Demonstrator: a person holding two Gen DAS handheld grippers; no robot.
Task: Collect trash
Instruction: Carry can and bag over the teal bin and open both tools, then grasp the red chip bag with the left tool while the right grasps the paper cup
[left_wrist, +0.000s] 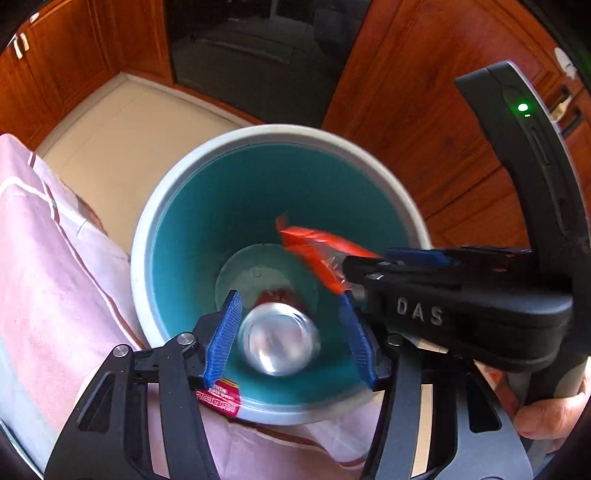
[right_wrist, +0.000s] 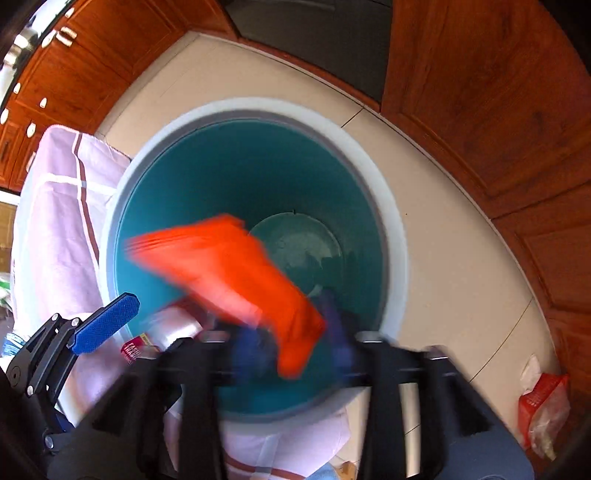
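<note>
"At the far left, what lies beside the bin?"

"A pink striped cloth (left_wrist: 48, 280), draped against the bin (left_wrist: 155, 206). The bin is grey-rimmed and teal inside, and it stands on a pale tiled floor (right_wrist: 436, 236) ringed by reddish wooden cabinets (left_wrist: 417, 110)."

"And the left claw (left_wrist: 291, 343)?"

"It points down into the bin, and its blue pads are spread wide. A blurred silver can (left_wrist: 277, 343) sits between them with a gap on its right side, so it isn't gripped."

"And further right?"

"An orange wrapper (right_wrist: 229, 273), smeared by motion, is over the bin's mouth. One end of it is between the right claw's (right_wrist: 293, 339) parted pads, which don't look pressed on it."

"What does each view add?"

"The left one shows the can's base clearly and a hand (left_wrist: 546, 417) on the right claw's handle. Only the right one shows a red snack bag (right_wrist: 543, 413) lying on the tiles at the far right, well apart from the bin."
</note>
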